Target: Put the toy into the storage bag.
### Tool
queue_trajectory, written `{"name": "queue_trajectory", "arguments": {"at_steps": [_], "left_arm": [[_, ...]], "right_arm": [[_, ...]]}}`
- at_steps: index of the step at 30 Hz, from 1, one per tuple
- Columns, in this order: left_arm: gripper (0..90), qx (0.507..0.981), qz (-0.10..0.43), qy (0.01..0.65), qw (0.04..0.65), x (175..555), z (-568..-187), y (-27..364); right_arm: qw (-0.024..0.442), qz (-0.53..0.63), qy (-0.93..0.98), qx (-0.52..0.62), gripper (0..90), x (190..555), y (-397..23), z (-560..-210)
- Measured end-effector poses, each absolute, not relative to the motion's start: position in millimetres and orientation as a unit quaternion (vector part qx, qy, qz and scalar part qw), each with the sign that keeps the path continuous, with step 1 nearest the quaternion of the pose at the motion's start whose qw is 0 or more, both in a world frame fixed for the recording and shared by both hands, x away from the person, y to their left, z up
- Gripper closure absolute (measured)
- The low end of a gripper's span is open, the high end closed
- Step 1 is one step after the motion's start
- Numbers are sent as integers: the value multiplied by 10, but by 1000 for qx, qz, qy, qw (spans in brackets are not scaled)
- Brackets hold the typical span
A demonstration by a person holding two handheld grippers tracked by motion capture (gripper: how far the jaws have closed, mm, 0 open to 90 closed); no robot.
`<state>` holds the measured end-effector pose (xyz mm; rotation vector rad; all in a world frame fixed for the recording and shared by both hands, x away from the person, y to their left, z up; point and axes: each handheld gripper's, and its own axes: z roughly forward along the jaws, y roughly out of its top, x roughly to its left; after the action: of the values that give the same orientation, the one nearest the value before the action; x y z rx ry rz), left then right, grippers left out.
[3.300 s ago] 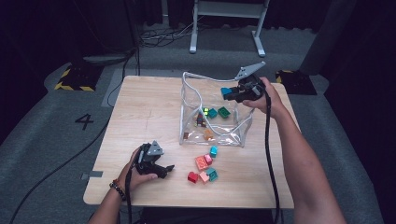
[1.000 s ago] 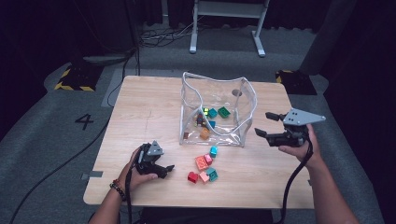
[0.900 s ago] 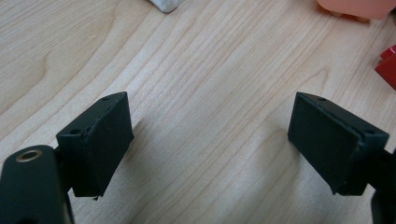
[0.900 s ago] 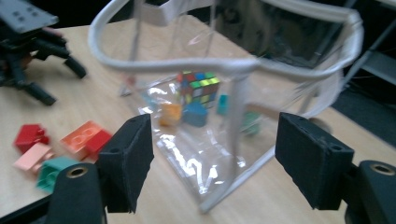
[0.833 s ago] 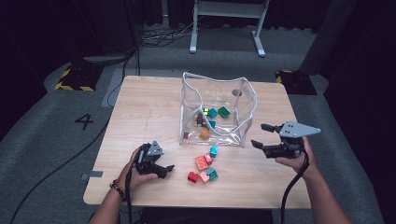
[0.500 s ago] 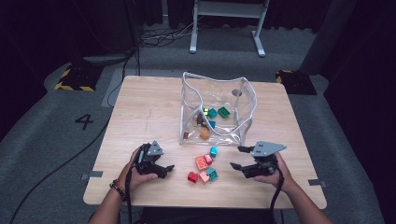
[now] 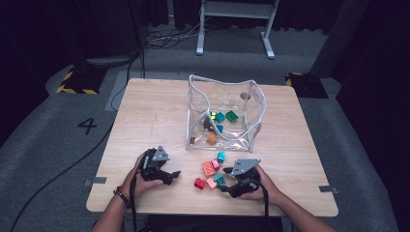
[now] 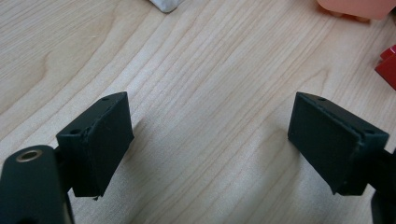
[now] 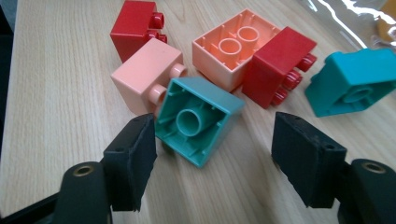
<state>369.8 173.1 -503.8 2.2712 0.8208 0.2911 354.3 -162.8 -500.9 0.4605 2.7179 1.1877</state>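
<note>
The right gripper is open around the green block, low in the frame. The block looks light, hard and smooth. Squeeze its flat sides.

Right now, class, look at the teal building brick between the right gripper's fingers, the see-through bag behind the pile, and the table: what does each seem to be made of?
Teal building brick: probably moulded plastic, with smooth, slightly glossy walls and a hollow tube underneath.
See-through bag: likely soft clear vinyl, since it shines, sags and shows the bricks inside.
Table: pale wood or wood-look laminate, matte, with visible grain lines.
</note>
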Motion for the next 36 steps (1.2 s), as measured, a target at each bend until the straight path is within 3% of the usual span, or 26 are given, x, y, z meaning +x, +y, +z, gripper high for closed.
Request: {"name": "queue_trajectory", "arguments": {"at_steps": [6,14,18,21,25,28,31,36], "left_arm": [[141,875,112,317,348,3697,-5039,1730],[141,875,112,317,348,3697,-5039,1730],[141,876,112,316,347,3698,-5038,1731],[141,876,112,316,347,3698,-5038,1731],[141,876,112,316,347,3698,-5038,1731],[141,876,112,316,347,3698,-5038,1731],[141,876,112,316,347,3698,-5038,1731],[141,875,113,317,348,3697,-5038,1730]], "right_arm": [[71,396,902,156,325,3559,-1571,-5027],[89,398,896,173,515,3601,-1625,-5009],[95,396,896,176,513,3628,-1659,-5006],[97,396,894,183,442,3626,-1643,-4997],[101,394,895,183,414,3614,-1576,-4998],[103,393,894,190,455,3622,-1508,-5008],[105,393,892,198,581,3633,-1524,-5003],[98,410,885,197,589,3660,-1651,-4946]]}}
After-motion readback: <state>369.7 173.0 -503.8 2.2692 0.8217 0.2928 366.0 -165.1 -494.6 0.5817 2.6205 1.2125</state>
